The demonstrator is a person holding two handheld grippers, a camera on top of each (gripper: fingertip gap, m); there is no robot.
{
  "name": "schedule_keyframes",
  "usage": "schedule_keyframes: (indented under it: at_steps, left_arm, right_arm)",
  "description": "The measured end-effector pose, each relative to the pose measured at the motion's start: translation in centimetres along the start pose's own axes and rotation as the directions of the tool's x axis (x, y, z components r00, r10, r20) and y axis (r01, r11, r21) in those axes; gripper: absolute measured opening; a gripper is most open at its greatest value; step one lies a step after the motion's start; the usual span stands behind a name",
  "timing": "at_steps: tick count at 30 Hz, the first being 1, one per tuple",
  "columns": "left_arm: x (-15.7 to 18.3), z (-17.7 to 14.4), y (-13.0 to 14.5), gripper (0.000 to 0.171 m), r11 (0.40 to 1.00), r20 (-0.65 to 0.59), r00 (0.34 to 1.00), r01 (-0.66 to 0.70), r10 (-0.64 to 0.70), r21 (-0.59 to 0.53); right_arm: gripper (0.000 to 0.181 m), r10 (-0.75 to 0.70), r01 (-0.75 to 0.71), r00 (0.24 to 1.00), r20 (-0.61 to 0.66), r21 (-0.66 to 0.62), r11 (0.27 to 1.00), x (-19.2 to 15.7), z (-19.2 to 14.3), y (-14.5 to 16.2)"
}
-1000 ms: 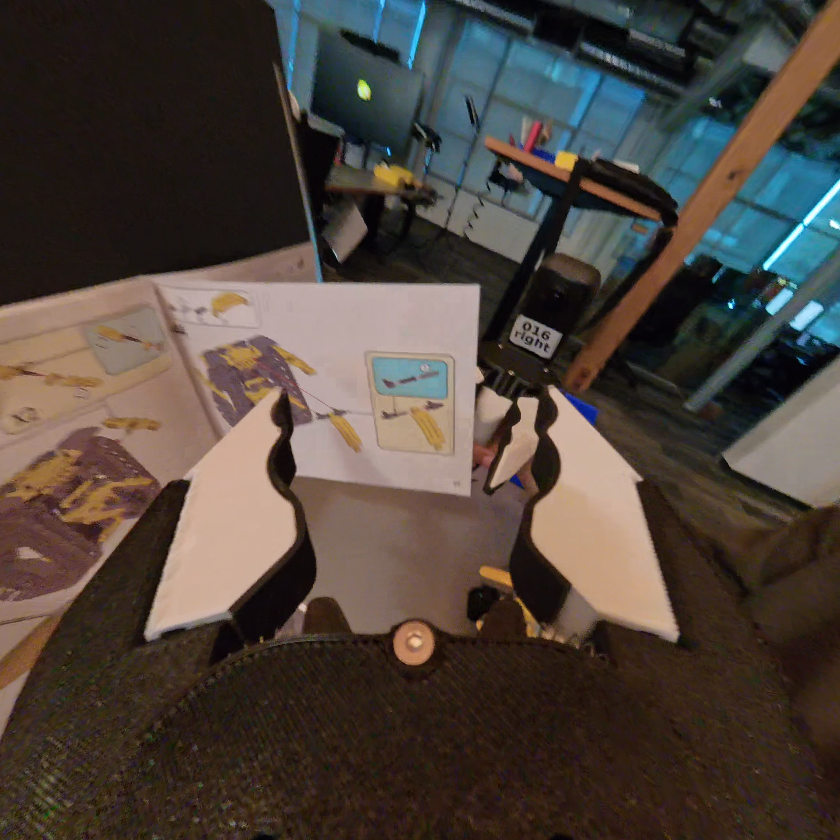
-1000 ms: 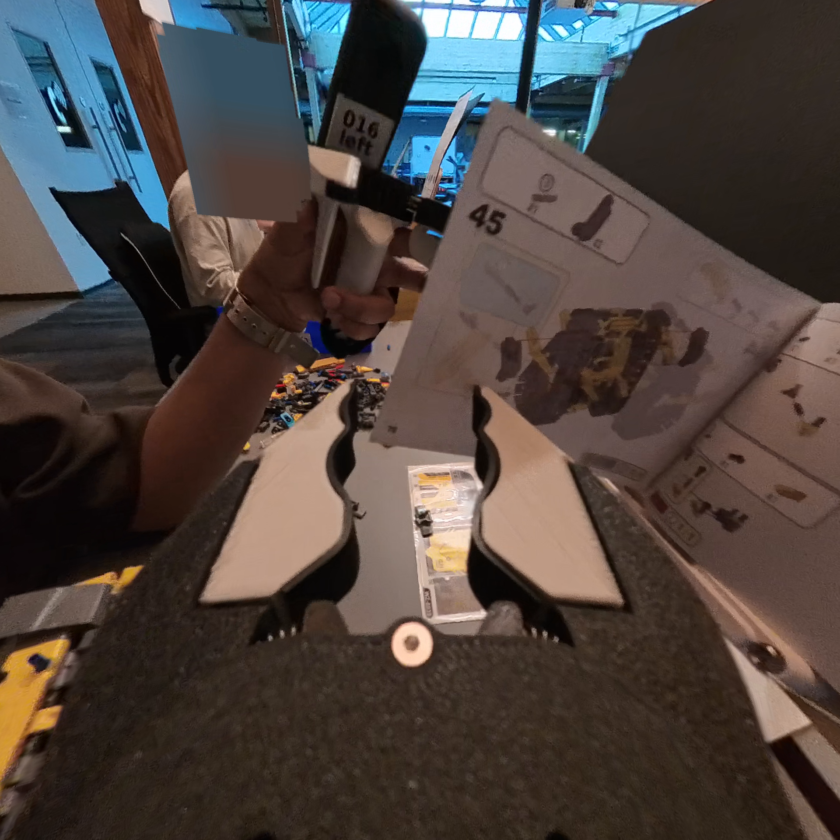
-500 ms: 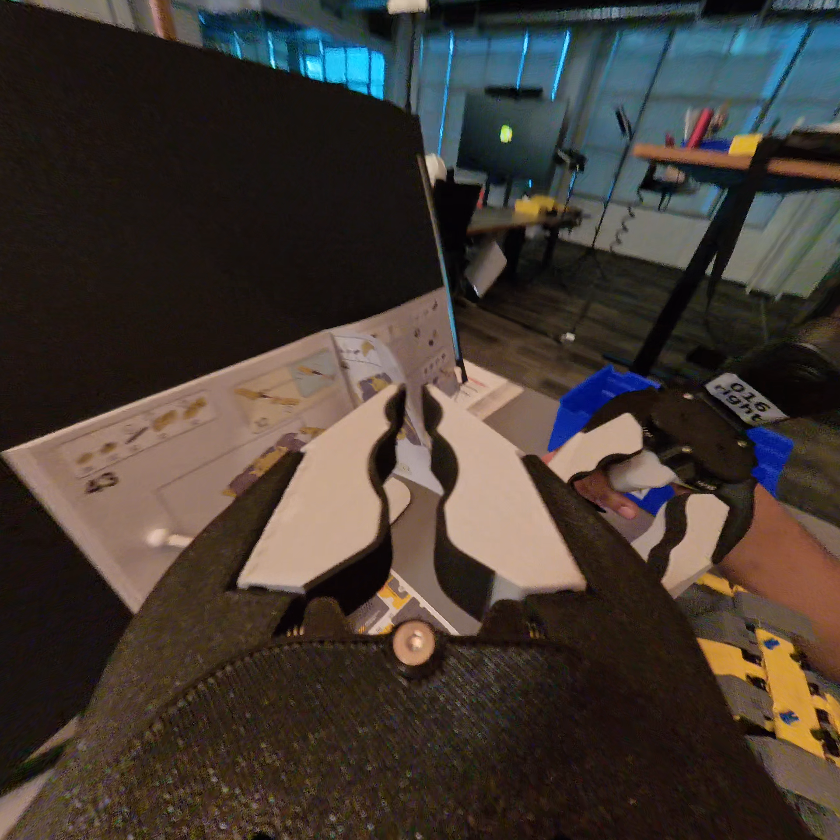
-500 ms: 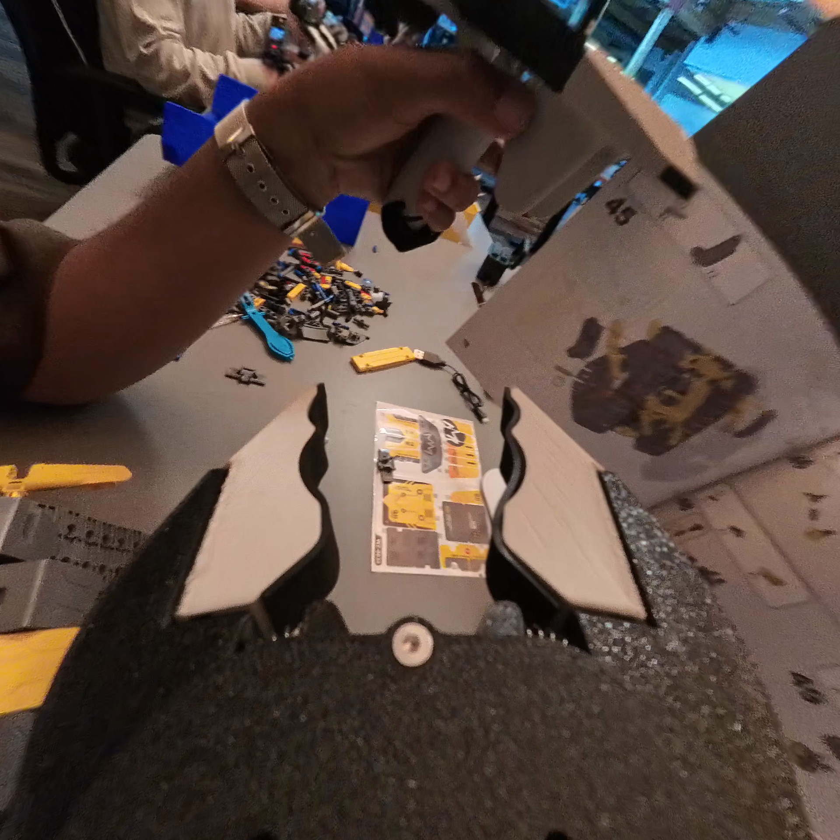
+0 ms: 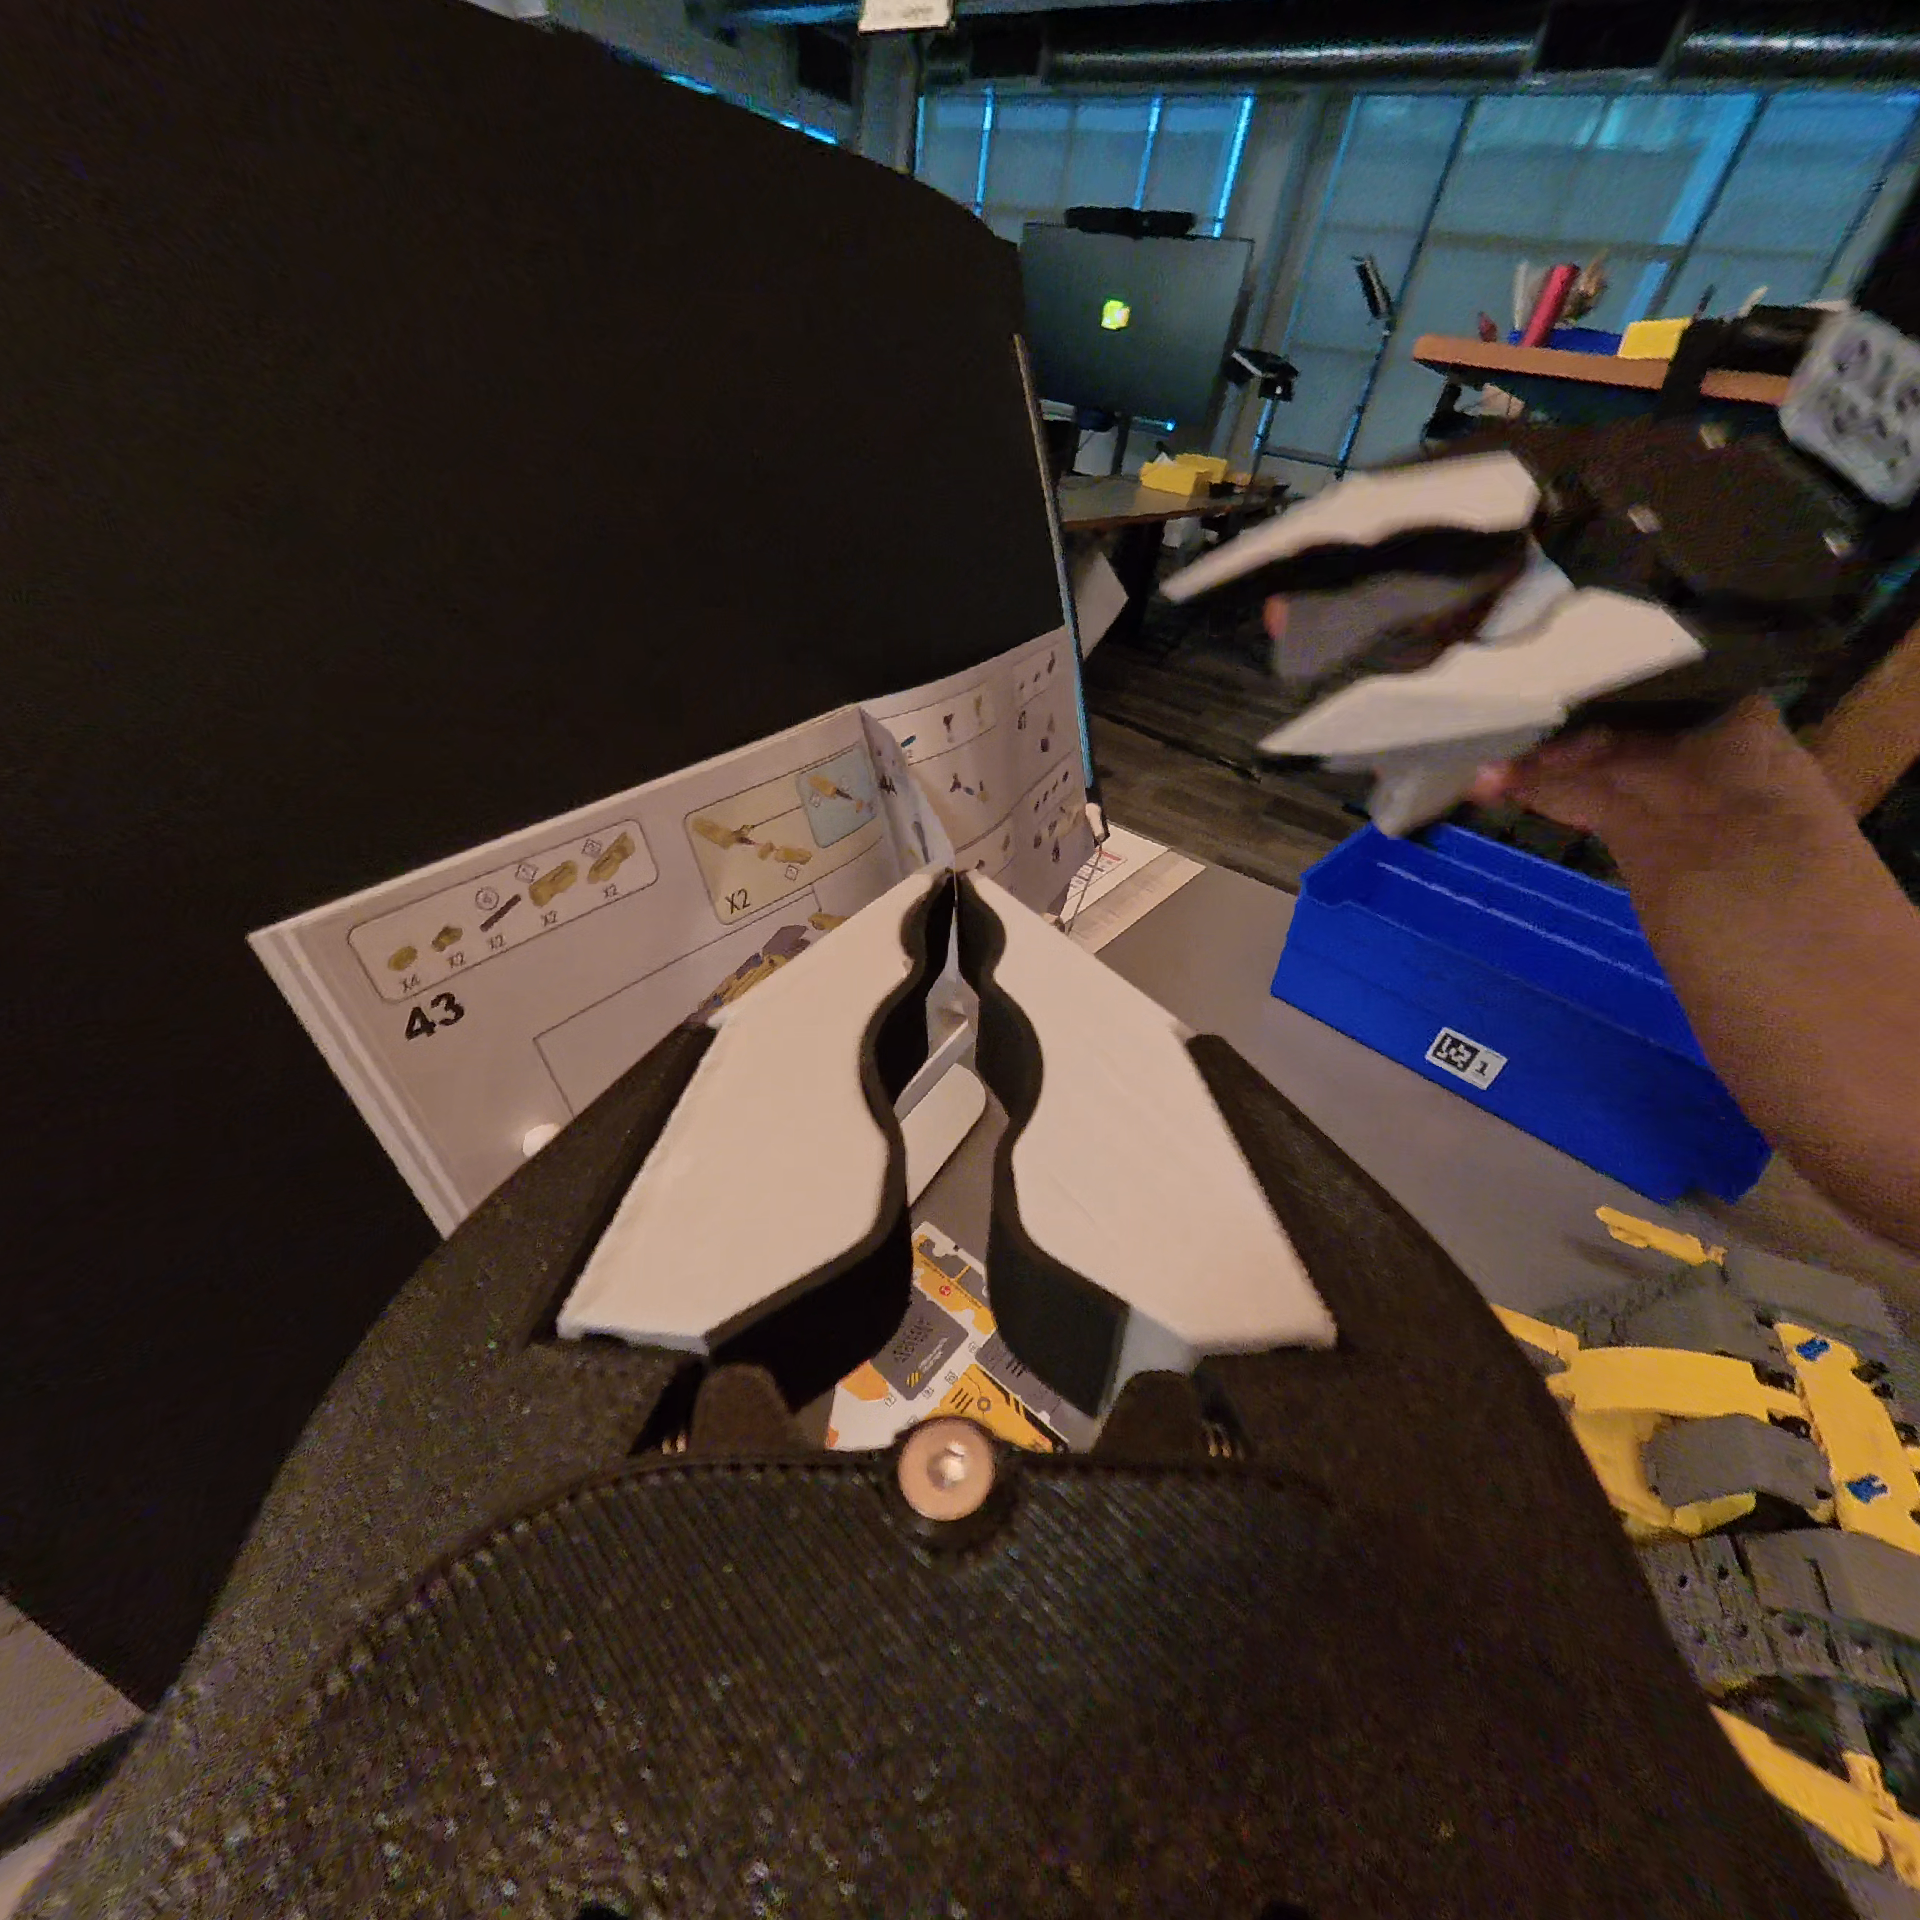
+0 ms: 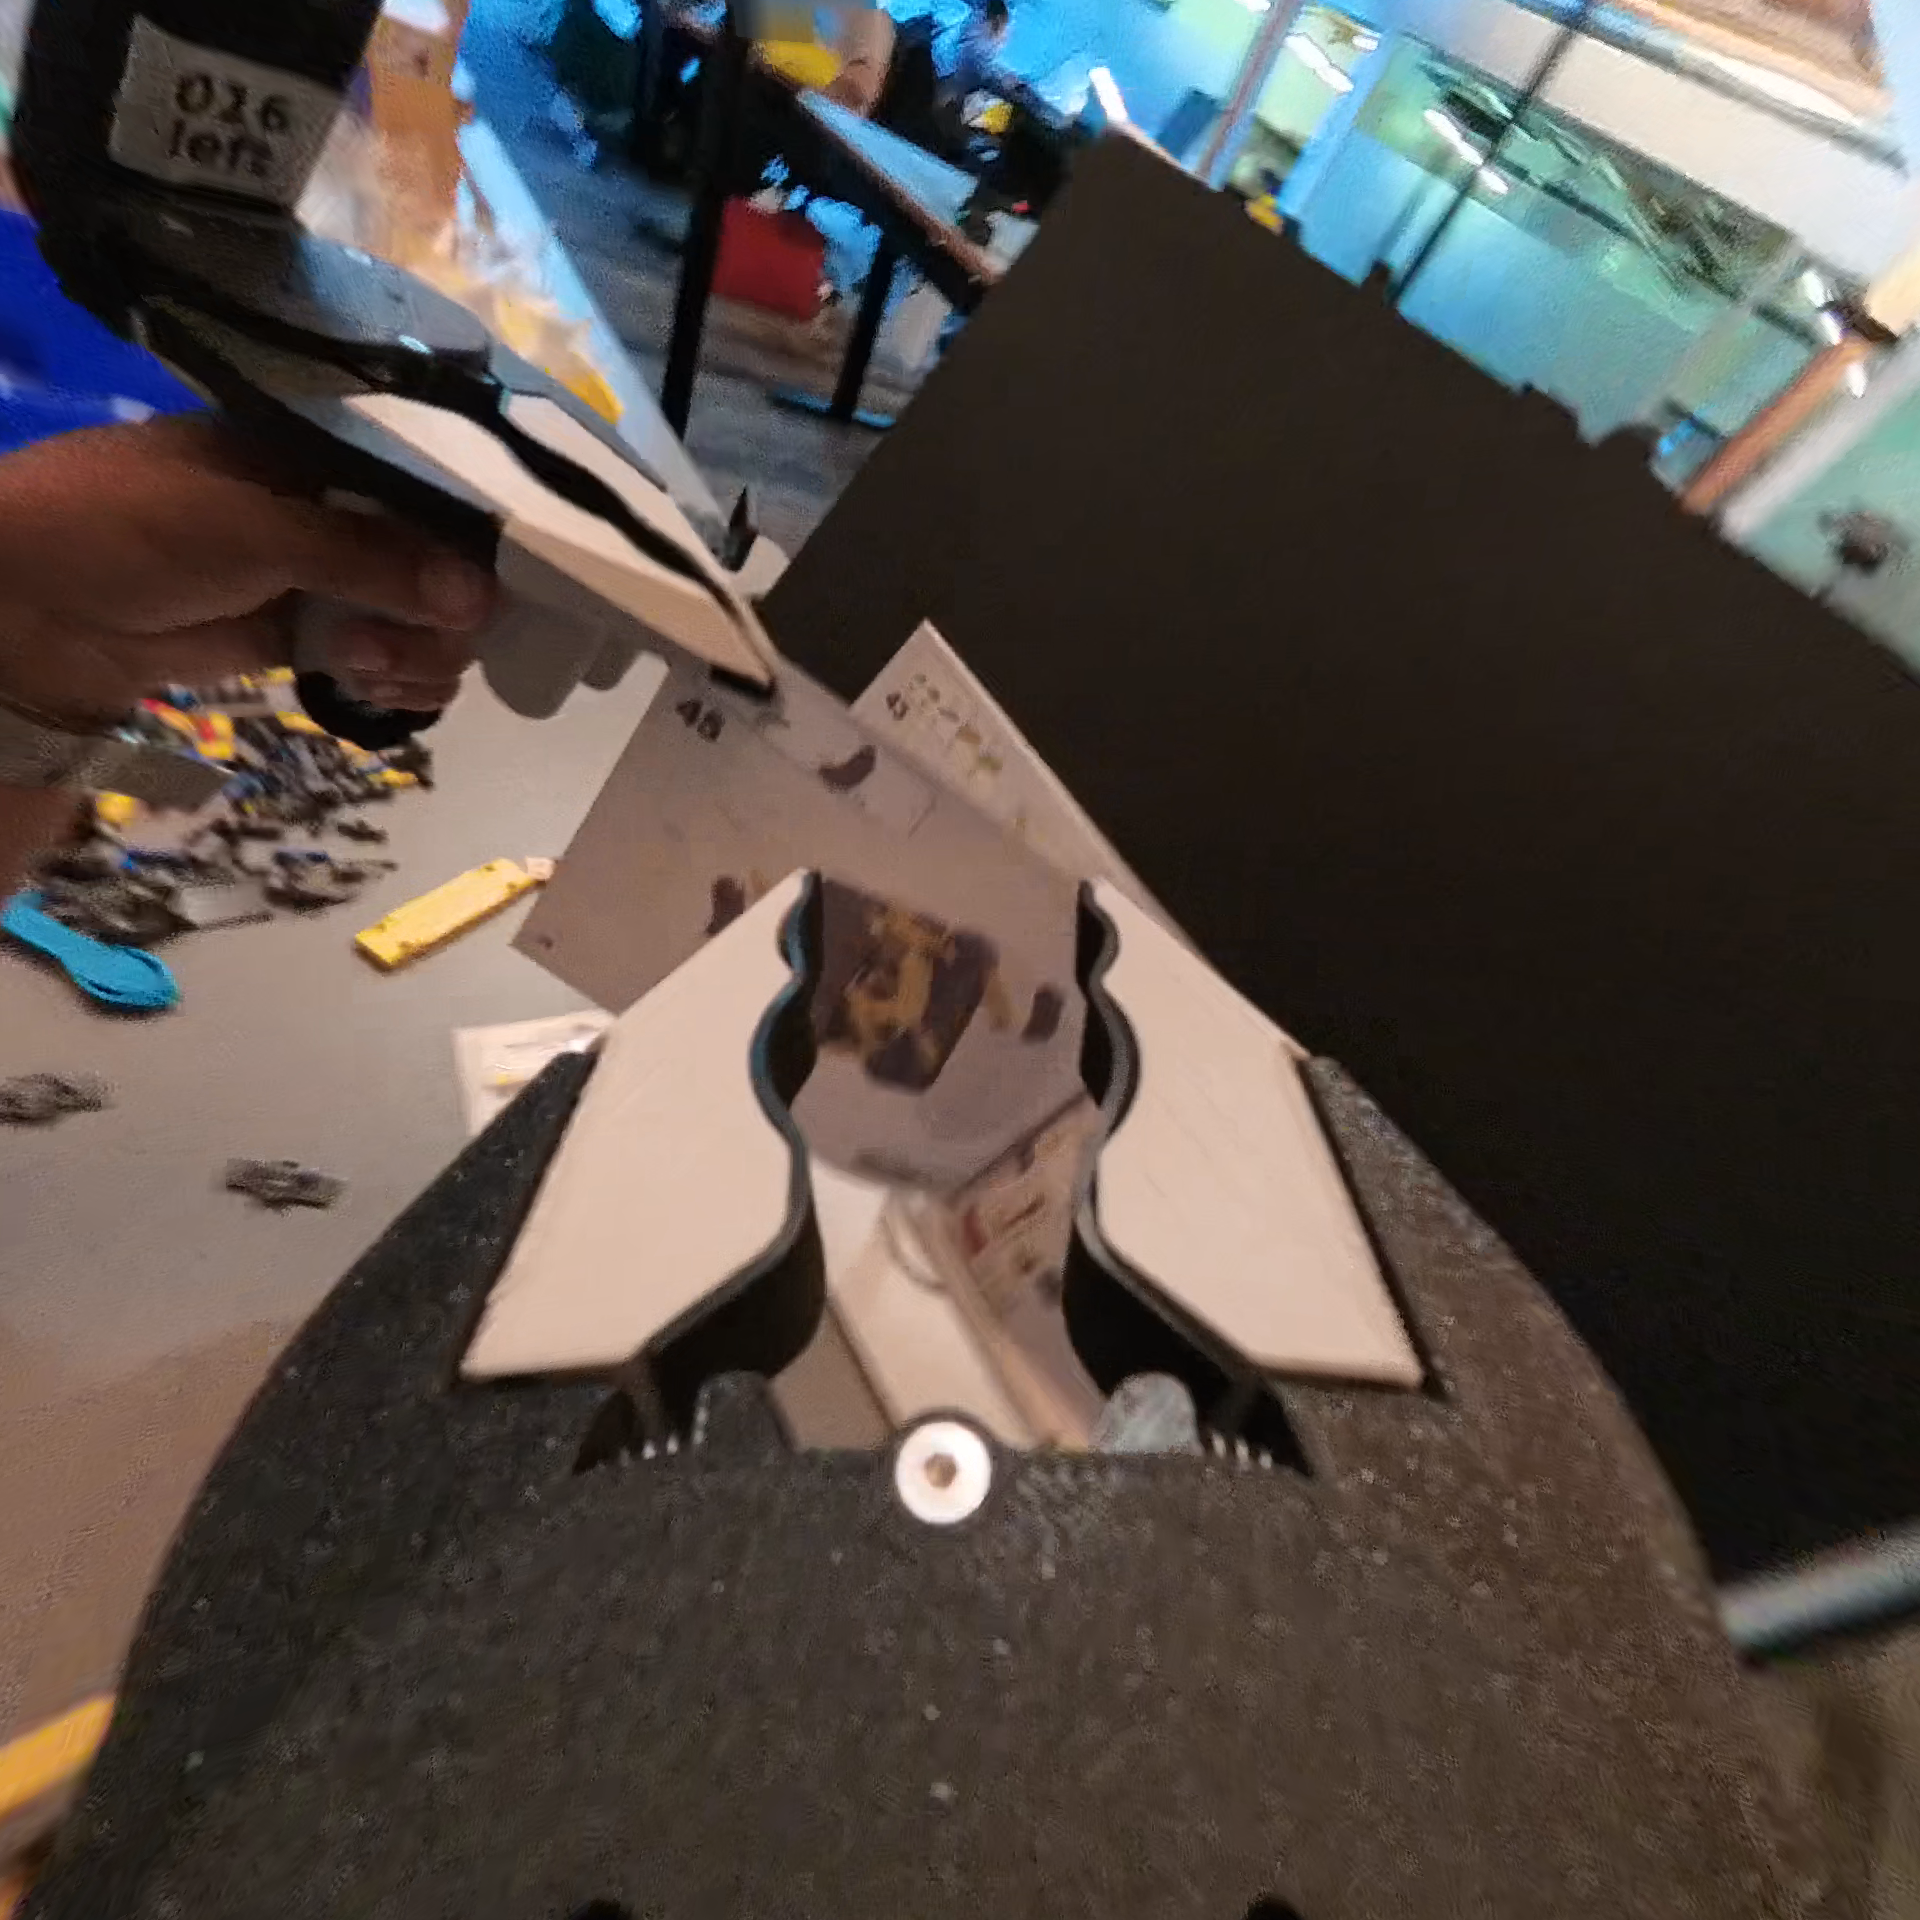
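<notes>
**Current state.** The left gripper [image 5: 954, 885] is pressed together at the tips. A single page [image 6: 727, 831] of the instruction booklet [image 5: 540, 977] is pinched between them. In the left wrist view the page is seen edge-on in the narrow slot between the fingers. In the right wrist view the same gripper [image 6: 756, 675] is seen at upper left, clamped on the top corner of the raised page. The booklet is propped against the black board [image 5: 468, 416], which fills the left of the frame.

The right gripper [image 6: 945, 888] is spread, and nothing is held between its fingers. The printed page is seen only behind the gap. In the left wrist view this gripper [image 5: 1221, 670] is carried by a hand [image 5: 1714, 831] at upper right, well apart from the page and above the blue bin [image 5: 1507, 987].

**Change noted.** One second ago the left gripper was wide open and the right gripper stood at the page's far edge. Half a second ago the left fingers were nearly closed on the page. They are now fully closed, and the right gripper has been lifted clear. The page is therefore controlled by the left gripper alone.

**Surroundings.** A sticker sheet [image 5: 935, 1340] lies on the table [image 6: 260, 1091] under the left gripper. A yellow and grey brick model [image 5: 1714, 1455] occupies the lower right. Loose pieces [image 6: 260, 831] are scattered at the left of the right wrist view.
</notes>
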State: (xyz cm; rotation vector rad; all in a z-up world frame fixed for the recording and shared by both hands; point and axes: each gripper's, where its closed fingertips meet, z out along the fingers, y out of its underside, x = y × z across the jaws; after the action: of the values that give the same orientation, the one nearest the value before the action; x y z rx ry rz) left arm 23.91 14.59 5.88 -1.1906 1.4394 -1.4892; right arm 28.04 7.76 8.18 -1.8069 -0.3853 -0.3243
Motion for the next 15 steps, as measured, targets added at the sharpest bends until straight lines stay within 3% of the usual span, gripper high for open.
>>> schedule_keyframes:
  at_steps: [2,4,6,7,9,11,12,13,15]
  left_arm:
    - [0.2,0.1,0.2,0.0,1.0,-0.004,1.0,-0.03,0.03,-0.01]
    - [0.6,0.2,0.4,0.0,0.998,-0.005,0.998,-0.068,0.068,-0.017]
    - [0.5,0.2,0.4,0.0,0.994,0.004,0.994,-0.106,0.106,-0.021]
    - [0.4,0.1,0.4,0.0,0.993,0.009,0.993,-0.118,0.118,-0.02]
    - [0.3,0.0,0.2,0.0,0.991,-0.009,0.991,-0.133,0.133,-0.003]
    - [-1.0,-0.2,0.1,0.0,0.994,0.051,0.992,-0.112,0.112,0.007]
    - [-2.0,-0.5,-0.1,0.01,0.995,0.103,0.99,-0.095,0.093,0.016]
    - [-3.1,-1.0,-0.3,0.021,0.997,0.156,0.986,-0.07,0.063,0.037]
    - [-5.8,-2.0,0.4,0.022,1.0,0.278,0.961,-0.021,0.017,0.011]
  right_arm:
    - [0.05,-0.172,0.174,0.983,0.059,-0.032,0.984,0.9,3.2,-1.2]
    - [0.058,-0.287,0.32,0.918,0.274,-0.083,0.944,-0.3,5.4,-0.4]
    - [0.064,-0.254,0.375,0.828,0.5,-0.157,0.914,-2.1,6.1,1.1]
    - [0.064,-0.231,0.4,0.802,0.551,-0.207,0.893,-2.3,6.6,1.7]
    - [0.053,-0.229,0.453,0.767,0.599,-0.254,0.855,-2.6,7.7,2.2]
    - [0.009,-0.278,0.521,0.752,0.598,-0.281,0.806,-2.0,8.8,3.0]
    - [0.0,-0.301,0.545,0.756,0.581,-0.303,0.782,-1.3,9.2,3.4]
    - [0.0,-0.311,0.545,0.774,0.552,-0.331,0.77,-0.4,9.5,3.7]
    - [0.0,-0.263,0.469,0.828,0.496,-0.353,0.81,0.7,9.4,3.8]
